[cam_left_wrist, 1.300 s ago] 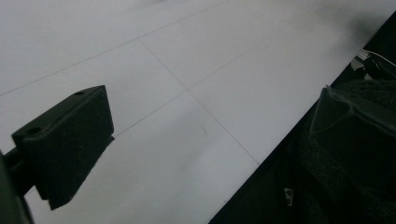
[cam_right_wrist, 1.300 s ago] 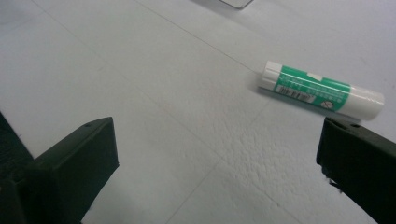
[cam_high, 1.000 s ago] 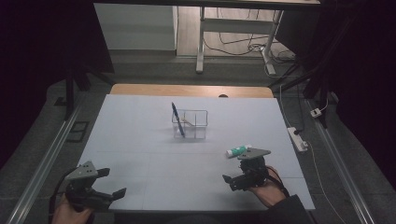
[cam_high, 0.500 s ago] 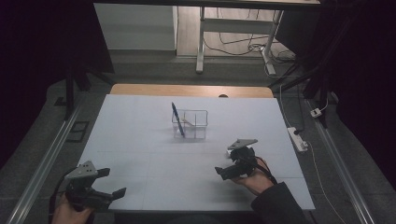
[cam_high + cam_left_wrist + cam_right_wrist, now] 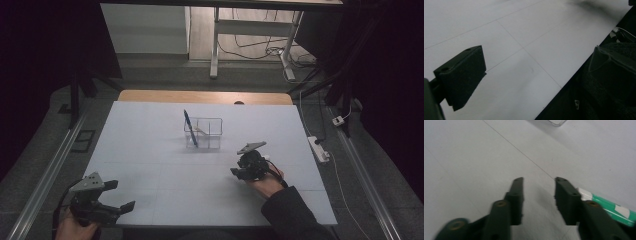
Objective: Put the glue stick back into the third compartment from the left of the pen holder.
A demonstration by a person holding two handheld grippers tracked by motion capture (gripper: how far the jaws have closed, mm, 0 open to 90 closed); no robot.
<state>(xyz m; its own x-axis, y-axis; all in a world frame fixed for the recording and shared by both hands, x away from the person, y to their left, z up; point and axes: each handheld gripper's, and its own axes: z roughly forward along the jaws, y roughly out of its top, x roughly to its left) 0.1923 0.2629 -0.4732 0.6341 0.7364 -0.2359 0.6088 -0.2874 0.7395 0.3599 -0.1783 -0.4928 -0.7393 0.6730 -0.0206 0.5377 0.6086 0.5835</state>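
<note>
A green and white tube (image 5: pixel 610 207) lies on the white table sheet (image 5: pixel 165 165), just outside the right-hand jaw in the right gripper view. My right gripper (image 5: pixel 539 181) is open over the sheet with nothing between its jaws. In the high view my right gripper (image 5: pixel 240 172) hovers right of centre, a short way in front of a clear divided box (image 5: pixel 205 134). A blue pen (image 5: pixel 190 128) leans in that box. My left gripper (image 5: pixel 121 195) is open at the front left corner. Its jaws stand wide apart in the left gripper view (image 5: pixel 536 57).
A white power strip (image 5: pixel 318 148) lies off the table's right side. Metal rails (image 5: pixel 47 175) run along both sides. A wooden edge (image 5: pixel 200 96) borders the back of the sheet. The front edge of the sheet passes close under my left gripper.
My right gripper has moved forward and slightly left, from the front edge up to the tube, which it now covers in the high view. The left gripper has stayed put.
</note>
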